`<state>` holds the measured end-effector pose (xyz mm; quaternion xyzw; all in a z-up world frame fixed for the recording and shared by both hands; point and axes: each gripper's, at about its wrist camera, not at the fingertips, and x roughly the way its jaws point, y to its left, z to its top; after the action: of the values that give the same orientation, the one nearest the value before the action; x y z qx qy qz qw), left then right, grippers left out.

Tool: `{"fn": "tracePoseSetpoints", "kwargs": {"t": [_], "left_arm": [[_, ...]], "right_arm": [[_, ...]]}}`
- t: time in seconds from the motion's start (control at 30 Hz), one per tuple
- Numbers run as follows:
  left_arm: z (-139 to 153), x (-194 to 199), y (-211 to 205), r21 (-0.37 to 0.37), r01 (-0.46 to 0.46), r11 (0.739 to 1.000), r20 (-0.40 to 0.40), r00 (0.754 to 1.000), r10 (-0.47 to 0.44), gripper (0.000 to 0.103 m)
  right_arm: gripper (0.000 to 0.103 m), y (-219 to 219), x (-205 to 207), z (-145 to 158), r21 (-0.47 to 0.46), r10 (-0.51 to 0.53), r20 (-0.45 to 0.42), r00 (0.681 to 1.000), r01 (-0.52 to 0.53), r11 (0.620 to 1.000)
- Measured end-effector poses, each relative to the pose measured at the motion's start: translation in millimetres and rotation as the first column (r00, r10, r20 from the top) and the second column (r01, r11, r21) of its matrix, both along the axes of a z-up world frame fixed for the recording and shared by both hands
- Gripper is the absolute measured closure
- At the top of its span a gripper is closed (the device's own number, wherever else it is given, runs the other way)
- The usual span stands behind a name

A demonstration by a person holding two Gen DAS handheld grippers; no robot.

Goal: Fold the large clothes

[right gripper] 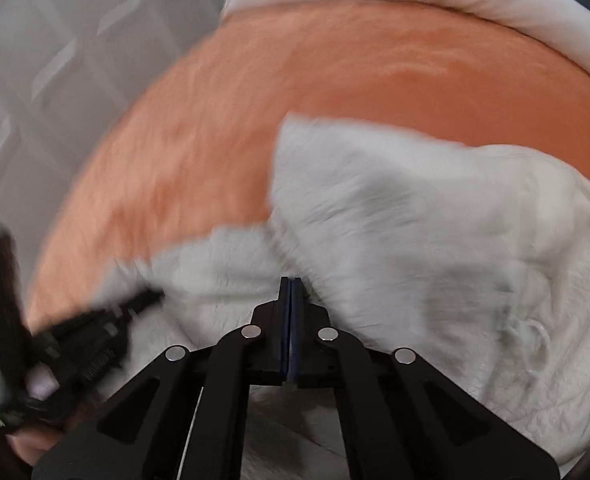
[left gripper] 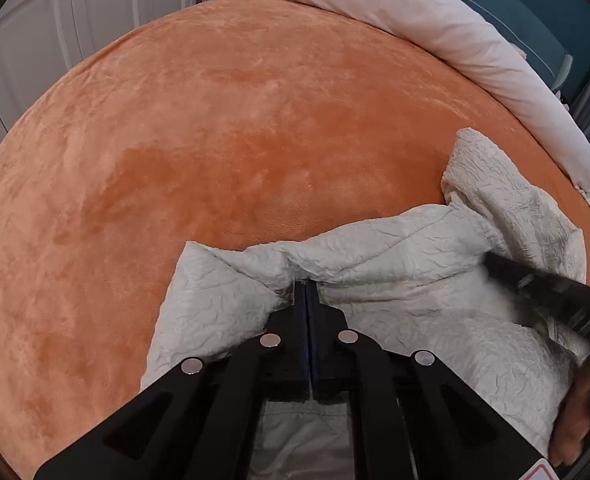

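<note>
One garment (left gripper: pixel 395 280), off-white and crinkle-textured, lies bunched on one orange plush bed cover (left gripper: pixel 215 140); it spreads from directly under and ahead of both pairs of fingers out toward the cover's near edge. Two grippers, both black. Left gripper (left gripper: pixel 307 285): jaws drawn together with a ridge of the garment's cloth pinched at their tips, the fabric rising to either side of them. Right gripper (right gripper: pixel 291 282): jaws pressed together, tips buried in a fold of the same garment — the right wrist view is blurred, so the exact pinch is hard to make out, though cloth bunches right at the tips. In the left wrist view the right gripper (left gripper: pixel 543 292) enters from the right of the fingers, resting on the garment; one hand (left gripper: pixel 583 412) shows behind it. In the right wrist view the left gripper (right gripper: pixel 107 320) sits to the left of the fingers, on the cloth. One pale duvet (left gripper: pixel 435 32), rolled — beyond the fingers, along the far edge of the cover. White panelled doors (left gripper: pixel 55 32) stand to the far left.
</note>
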<state>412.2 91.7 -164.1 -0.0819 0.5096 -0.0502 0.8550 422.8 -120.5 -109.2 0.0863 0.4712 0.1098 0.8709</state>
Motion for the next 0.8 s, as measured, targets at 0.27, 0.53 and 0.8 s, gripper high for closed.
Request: {"fn": "tracePoseSetpoints", "kwargs": {"t": [0.27,0.53,0.8], "left_arm": [[45,-15,-4,-0.089,-0.022,0.996,0.07,0.997,0.029,0.098],[48,22,-110,-0.09,0.11,0.99,0.023,0.994,-0.108,0.094],[9,53,-141,0.026,0.099,0.995,0.001,0.995,-0.099,0.094]], "right_arm": [[0.098,-145,-65,44,0.051,-0.293,0.155,0.943,0.289,0.956],[0.099,-134,-15,2,-0.034,-0.208,0.022,0.978,0.208,0.977],[0.103,-152,27,-26,0.076,-0.236,-0.028,0.971,0.237,0.968]]}}
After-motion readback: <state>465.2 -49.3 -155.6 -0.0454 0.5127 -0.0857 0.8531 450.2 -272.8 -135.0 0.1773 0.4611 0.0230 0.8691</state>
